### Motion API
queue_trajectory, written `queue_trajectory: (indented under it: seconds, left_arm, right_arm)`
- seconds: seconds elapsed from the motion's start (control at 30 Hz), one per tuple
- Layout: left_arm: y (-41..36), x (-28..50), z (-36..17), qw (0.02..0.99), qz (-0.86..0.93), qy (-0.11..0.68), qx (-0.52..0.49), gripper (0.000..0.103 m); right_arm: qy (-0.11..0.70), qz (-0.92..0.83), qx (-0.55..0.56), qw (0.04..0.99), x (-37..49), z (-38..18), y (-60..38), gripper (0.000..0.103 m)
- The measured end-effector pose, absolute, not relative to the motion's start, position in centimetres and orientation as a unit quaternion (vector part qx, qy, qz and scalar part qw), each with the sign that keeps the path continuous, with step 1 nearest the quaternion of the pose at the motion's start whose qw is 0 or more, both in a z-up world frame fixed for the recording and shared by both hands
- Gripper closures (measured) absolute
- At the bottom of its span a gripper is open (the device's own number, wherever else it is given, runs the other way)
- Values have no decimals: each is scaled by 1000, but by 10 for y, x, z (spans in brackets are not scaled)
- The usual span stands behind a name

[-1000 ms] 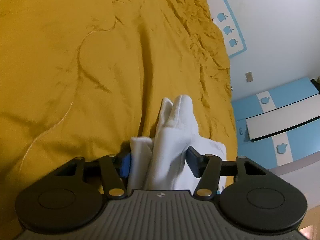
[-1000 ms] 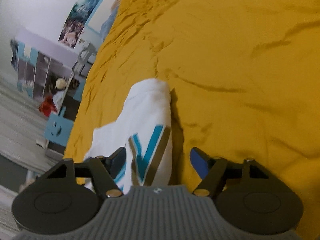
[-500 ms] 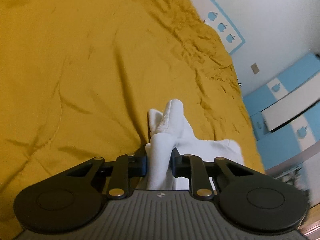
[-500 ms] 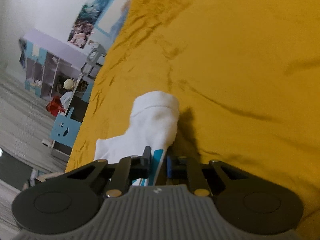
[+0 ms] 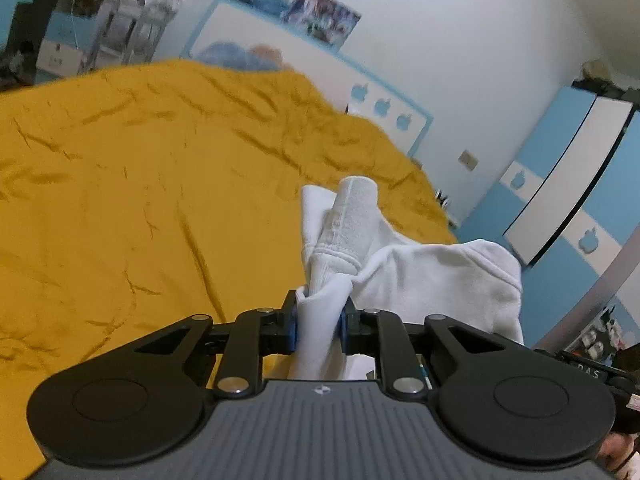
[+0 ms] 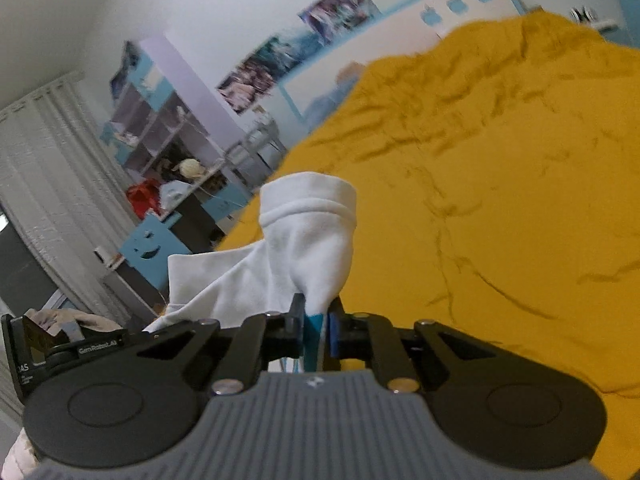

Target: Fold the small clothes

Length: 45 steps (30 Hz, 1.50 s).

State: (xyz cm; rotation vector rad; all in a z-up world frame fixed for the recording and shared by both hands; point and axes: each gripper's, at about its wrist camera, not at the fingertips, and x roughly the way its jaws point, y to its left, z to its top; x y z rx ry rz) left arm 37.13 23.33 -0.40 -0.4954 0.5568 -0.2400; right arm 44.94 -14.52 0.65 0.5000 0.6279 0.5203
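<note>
The wide yellow bedspread (image 5: 140, 184) is lying free below; both grippers, left (image 5: 319, 322) and right (image 6: 316, 330), just closed, are pinching the white garment (image 5: 432, 276), tilted slightly downward.

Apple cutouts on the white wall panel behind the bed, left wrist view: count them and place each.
3. The apple cutouts sit in a row along the white wall panel above the yellow bedspread: one, a second, a third. The bedspread may hide others.
</note>
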Motion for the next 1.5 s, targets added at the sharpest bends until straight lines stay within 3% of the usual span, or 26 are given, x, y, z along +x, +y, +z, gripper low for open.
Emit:
queue_trajectory:
  seconds: [0.43,0.73,0.97,1.5]
  left_arm:
    - [212,243,63,939,-147,177,-254,83]
    - [172,199,78,936,-196,187,-226,83]
    - [161,217,40,919,-198,254,-227,83]
    - [159,341,-64,863,-204,408,-217,83]
  right_arm:
    - [209,296,204,910,293,116,-177,98]
    - [201,295,197,913,189,151,-241,98]
    - [250,269,209,907,167,124,-272,98]
    - [384,195,222,875,307,6,-260,98]
